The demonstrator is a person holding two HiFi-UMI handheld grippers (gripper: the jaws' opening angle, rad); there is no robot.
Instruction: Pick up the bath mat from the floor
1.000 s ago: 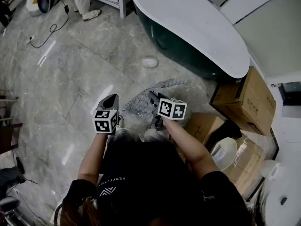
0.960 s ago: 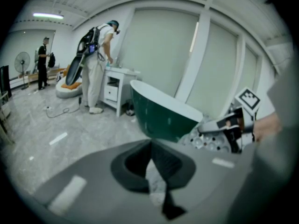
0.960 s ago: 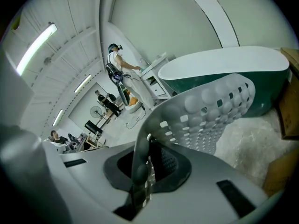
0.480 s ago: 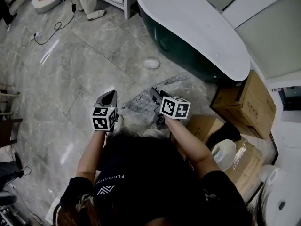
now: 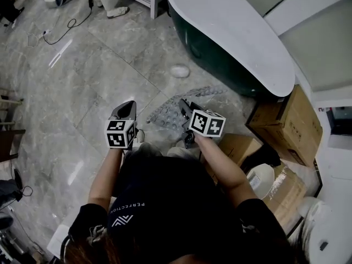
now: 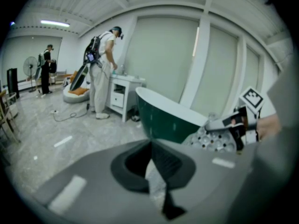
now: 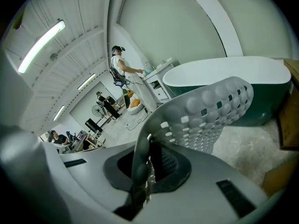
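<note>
**Head view.** Left gripper (image 5: 129,105), centre left: jaws together, nothing in them, apart from the mat. Right gripper (image 5: 182,104), centre: clamped on the grey perforated bath mat (image 5: 165,113), which spreads toward the dark green bathtub (image 5: 212,51) at upper right.

**Left gripper view.** Left gripper (image 6: 150,144): tips meet. Bath mat (image 6: 211,141) at right, under the right gripper (image 6: 212,124).

**Right gripper view.** Right gripper (image 7: 148,143): pinches the mat's edge. Bath mat (image 7: 205,108) arches up across frame centre, in front of the bathtub (image 7: 224,73).
</note>
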